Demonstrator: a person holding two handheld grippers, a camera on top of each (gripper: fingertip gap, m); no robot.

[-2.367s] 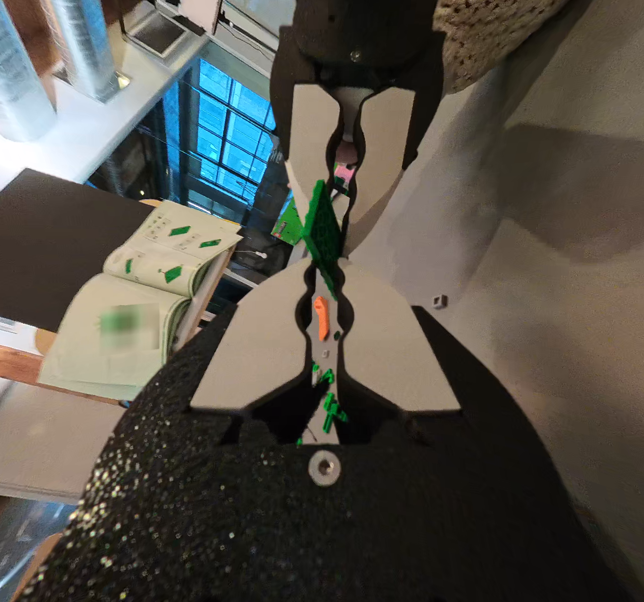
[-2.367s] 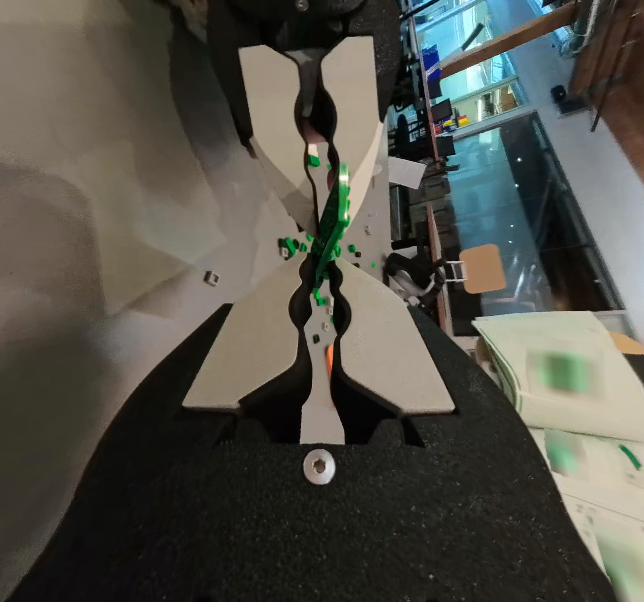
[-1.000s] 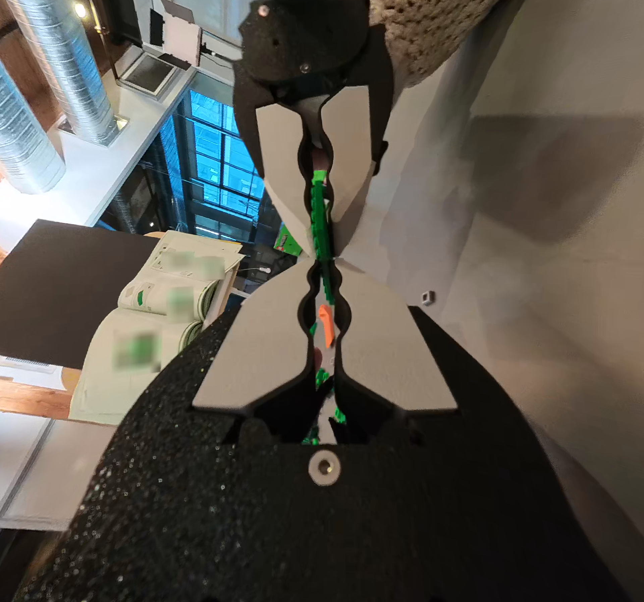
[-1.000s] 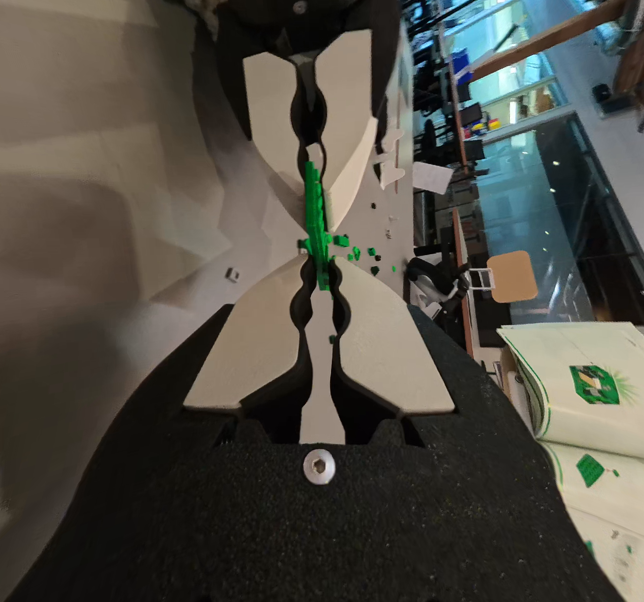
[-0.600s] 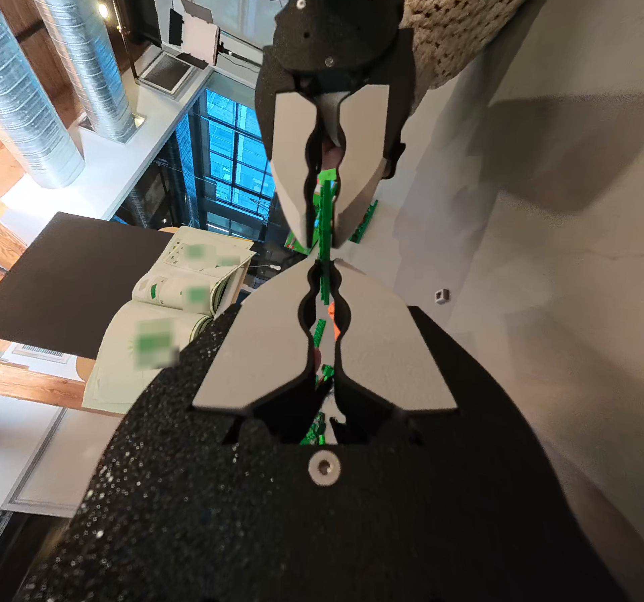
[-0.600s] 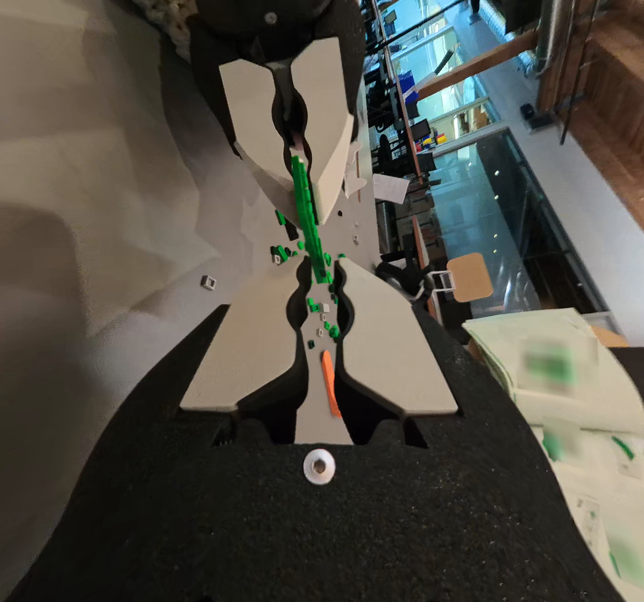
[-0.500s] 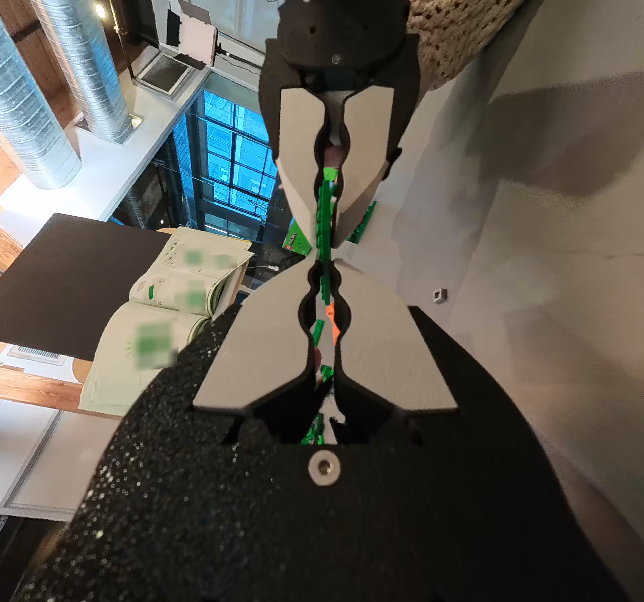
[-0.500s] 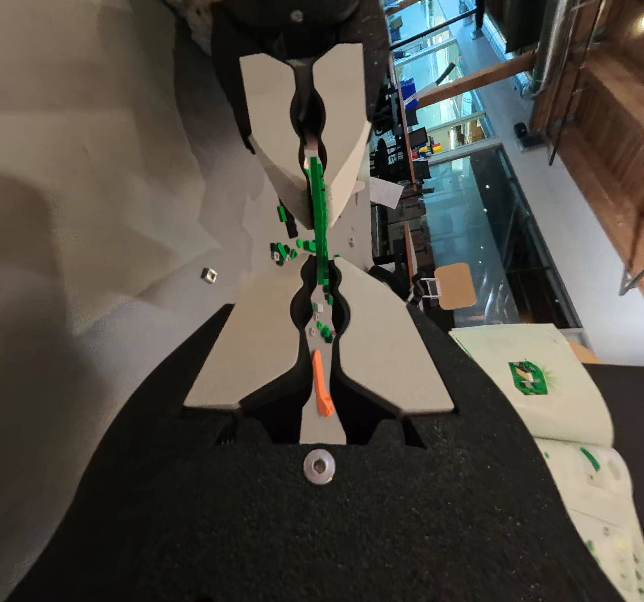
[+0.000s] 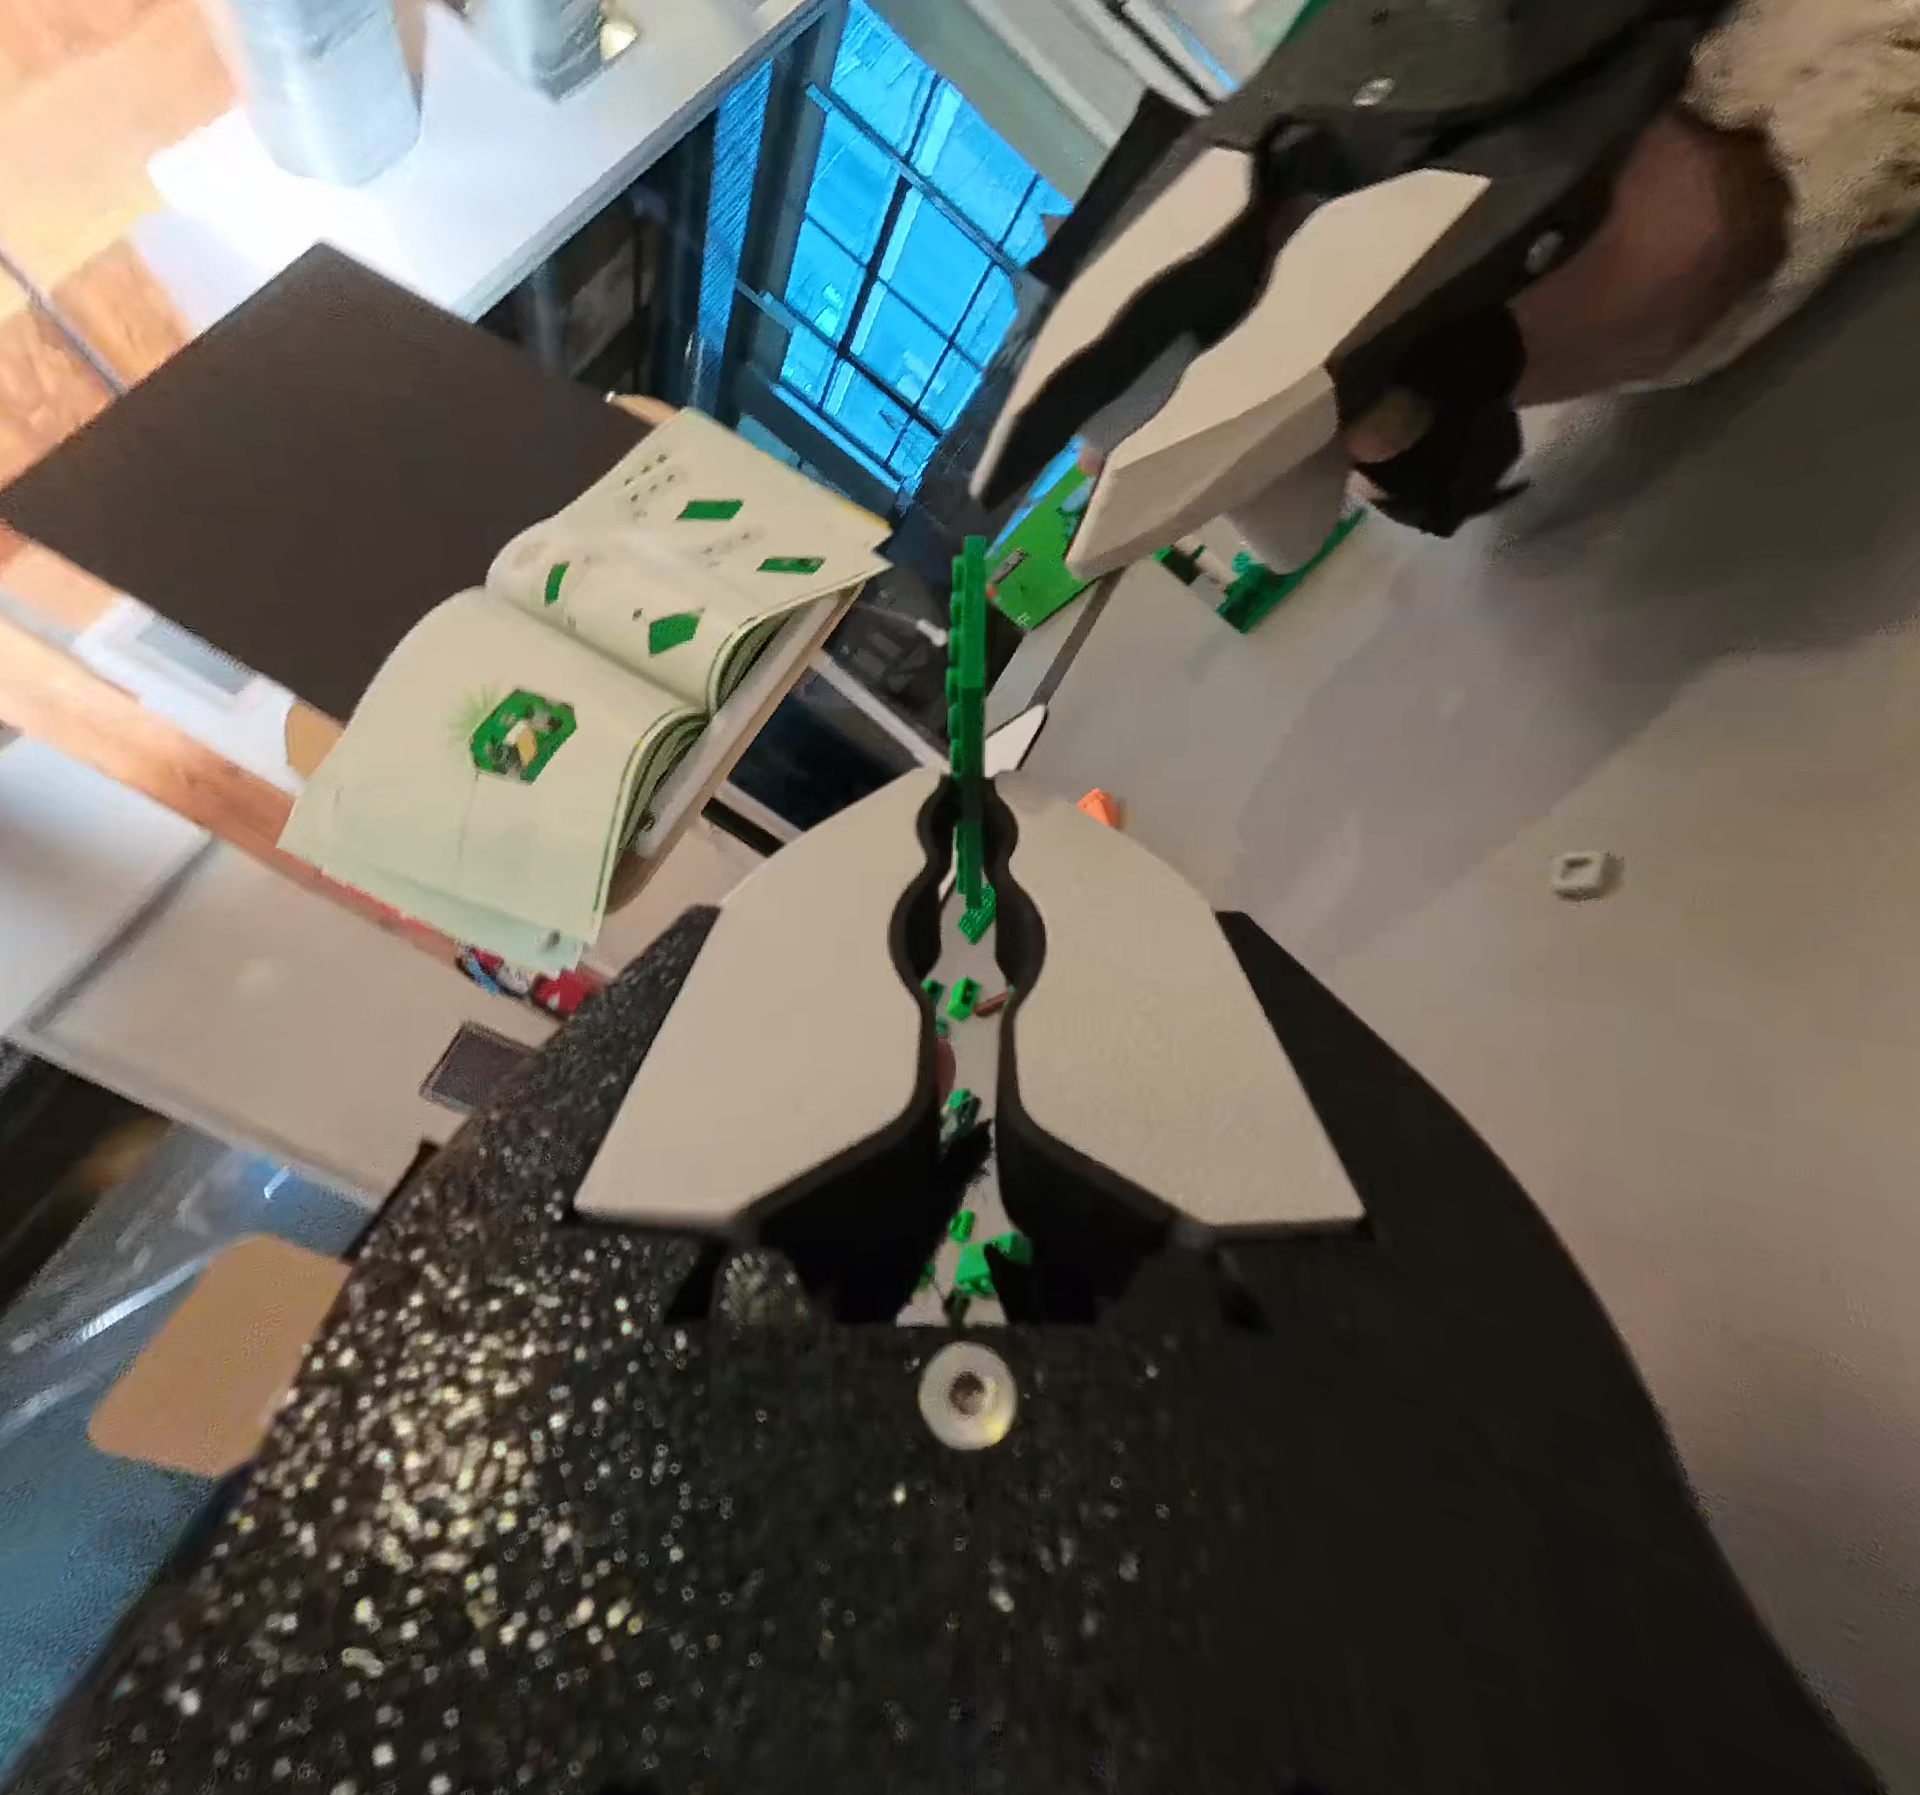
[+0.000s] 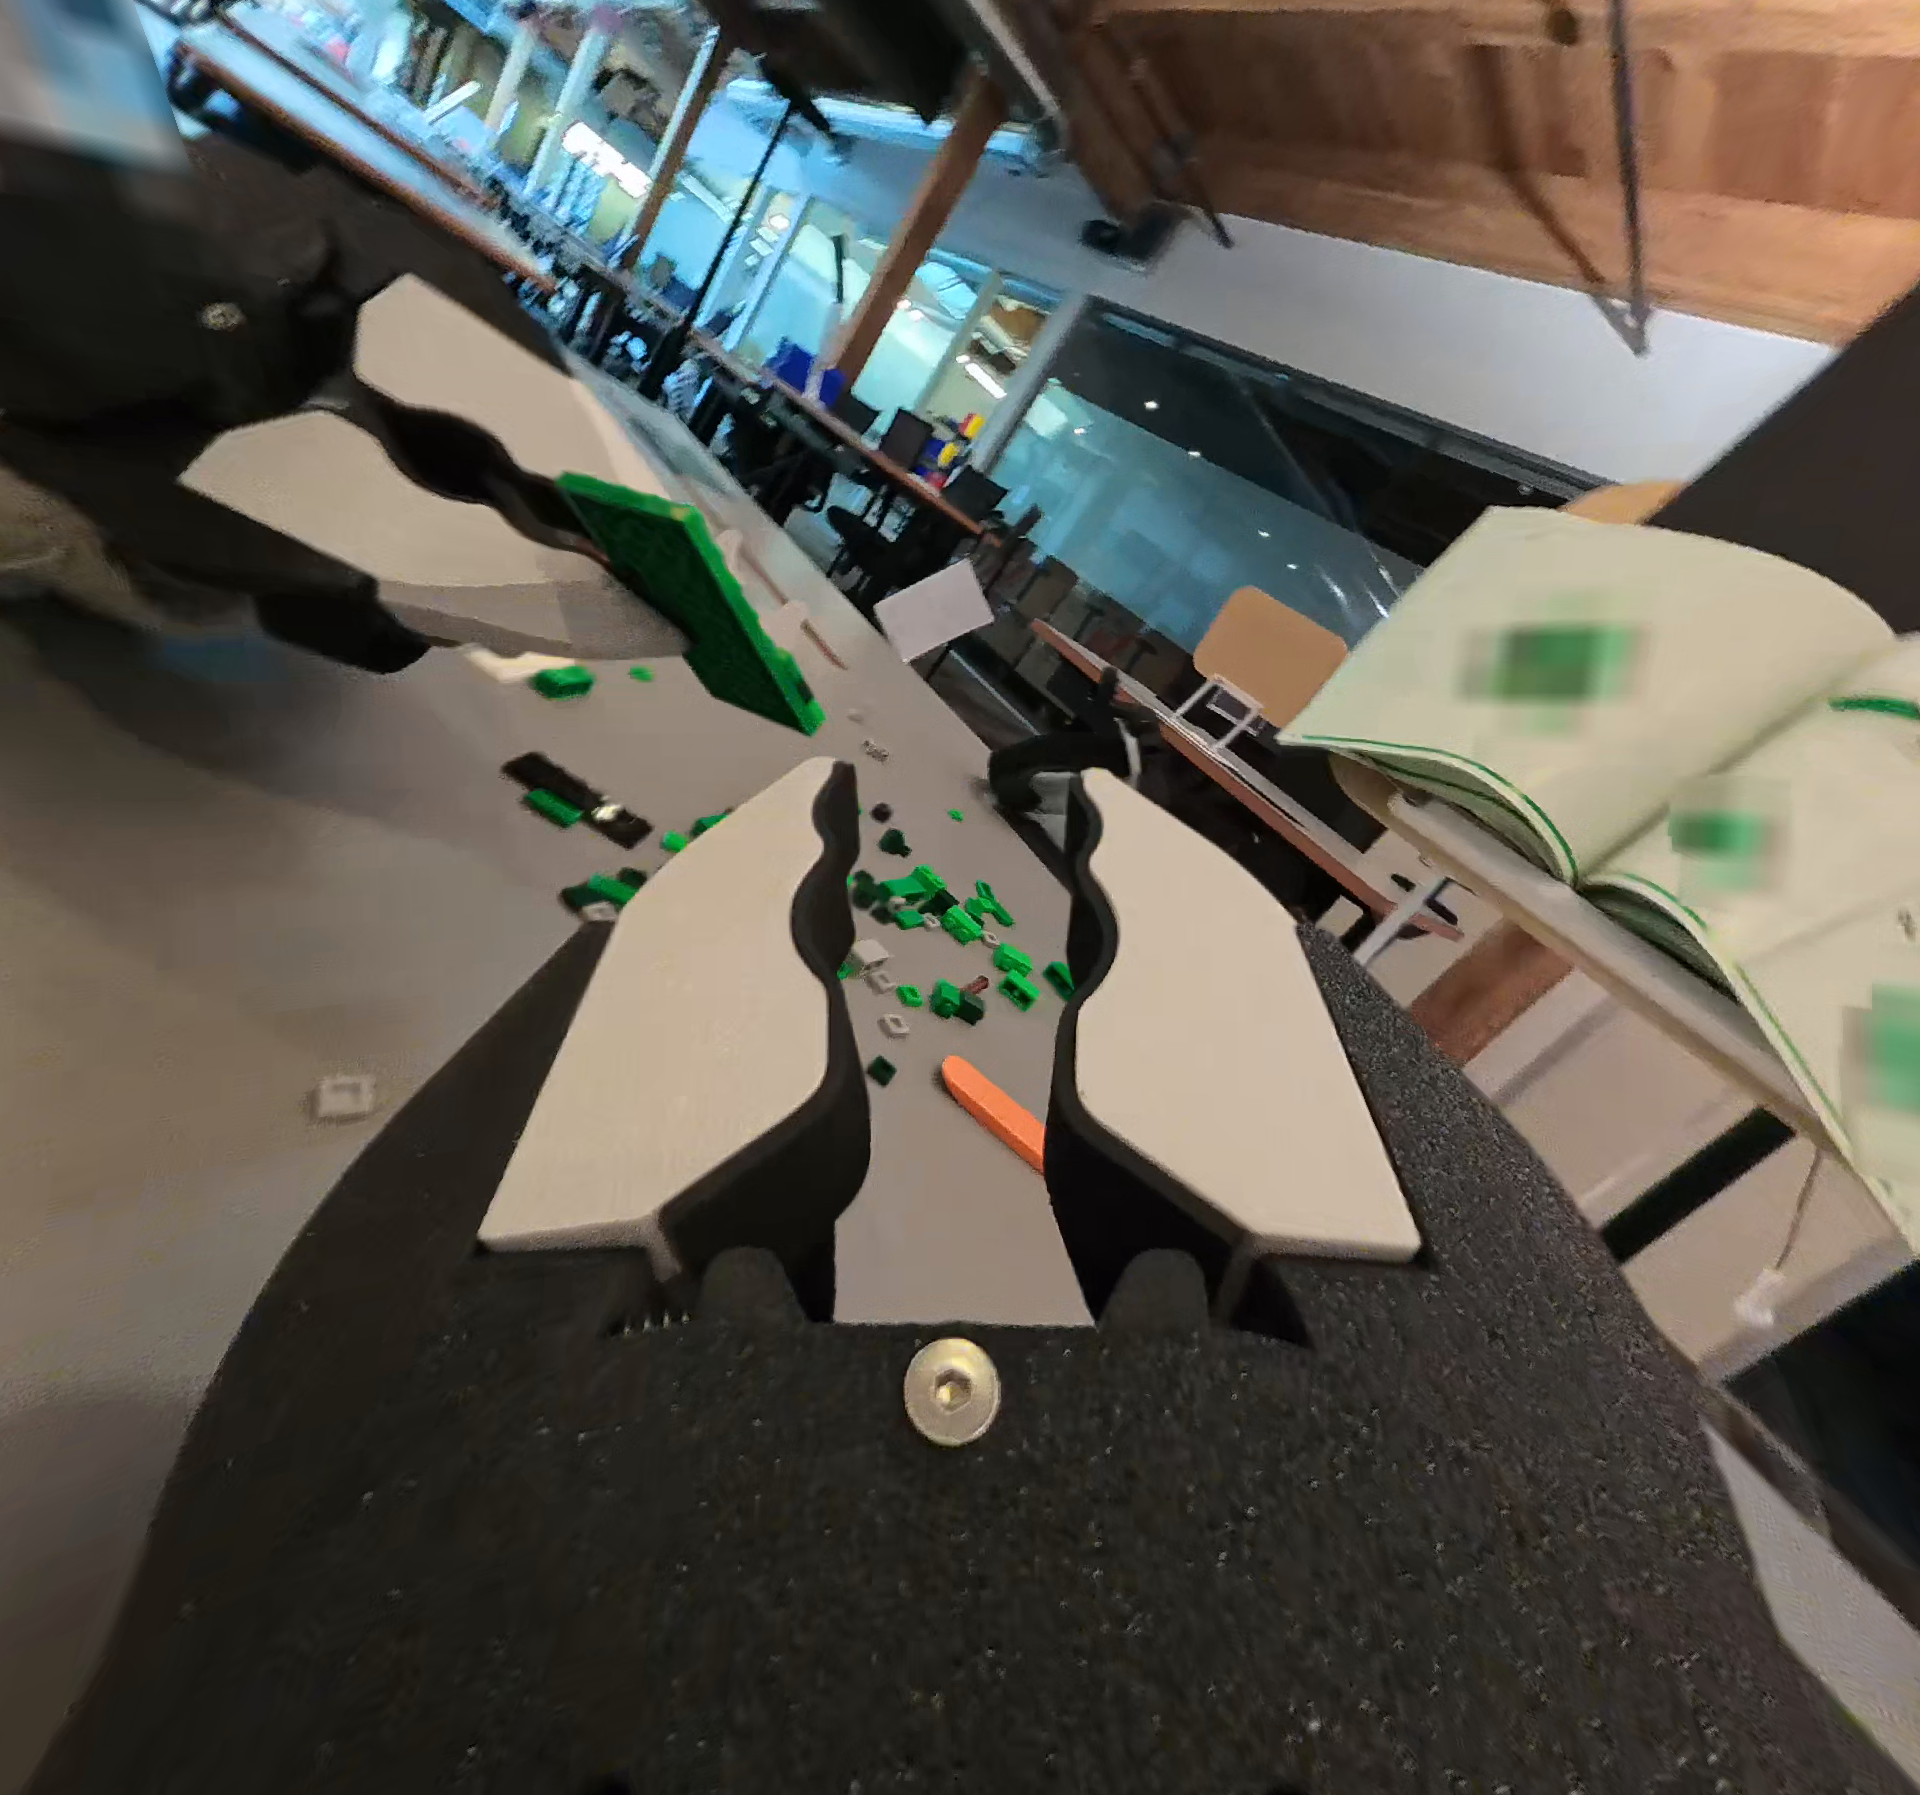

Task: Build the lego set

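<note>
My left gripper (image 9: 971, 789) is shut on a flat green lego plate (image 9: 971, 665), seen edge-on and sticking out past the fingertips. In the right wrist view the same plate (image 10: 696, 602) shows tilted in the left gripper (image 10: 613, 550) at upper left, above the table. My right gripper (image 10: 961, 779) is open and empty, apart from the plate. It also shows in the left wrist view (image 9: 1039, 519) at upper right, jaws apart. Several loose green pieces (image 10: 935, 935) lie on the grey table (image 9: 1455, 1018) between the right fingers.
An orange separator tool (image 10: 992, 1111) lies on the table near the loose pieces. An open instruction booklet (image 9: 582, 706) stands at the table's edge and shows in the right wrist view (image 10: 1610, 706). A small white piece (image 10: 343, 1096) lies apart. A green partial build (image 9: 1262, 592) sits farther off. The grippers' ends are close to 7 cm from one another.
Both grippers held the green plate tip to tip. The right gripper has opened, let go and swung away; the left gripper keeps the plate.
</note>
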